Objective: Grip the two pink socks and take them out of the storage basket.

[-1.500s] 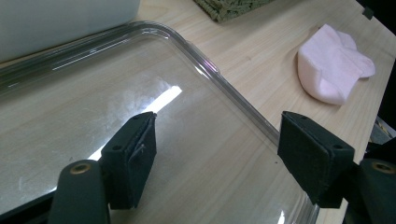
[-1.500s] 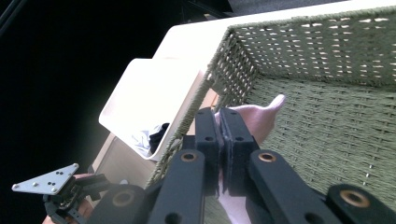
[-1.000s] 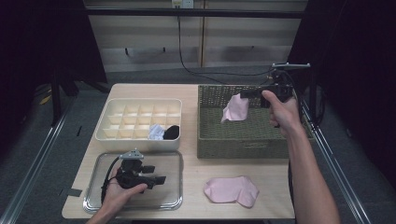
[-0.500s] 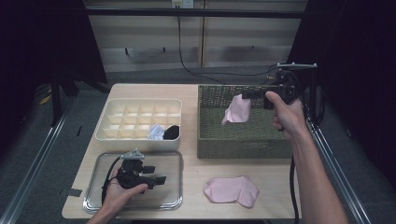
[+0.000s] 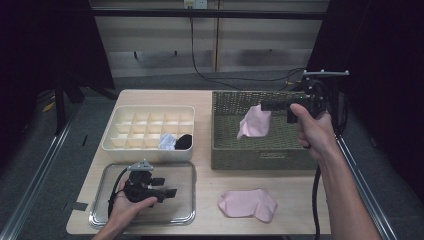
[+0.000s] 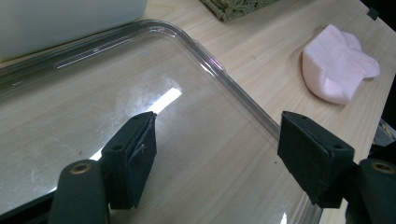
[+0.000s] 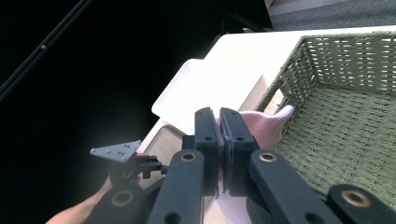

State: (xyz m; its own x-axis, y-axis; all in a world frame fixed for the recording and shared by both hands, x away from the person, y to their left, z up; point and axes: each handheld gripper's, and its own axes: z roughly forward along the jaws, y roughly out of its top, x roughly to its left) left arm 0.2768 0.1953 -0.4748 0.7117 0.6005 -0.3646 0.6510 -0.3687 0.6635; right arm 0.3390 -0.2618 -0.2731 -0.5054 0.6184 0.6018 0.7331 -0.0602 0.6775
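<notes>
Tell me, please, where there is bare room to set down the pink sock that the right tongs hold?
The green basket's floor is bare beneath the held pink sock. The organizer has free cells, except two front ones. The metal tray is taken by the left tongs. Bare wood lies between tray and the second sock.

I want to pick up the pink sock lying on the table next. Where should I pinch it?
Probably at the raised, rounded end of the pink sock, coming straight down from above. It lies flat on the table, so its thin edges give little to pinch, while that plump fold stands up. The left gripper is open and nearby over the tray.
</notes>
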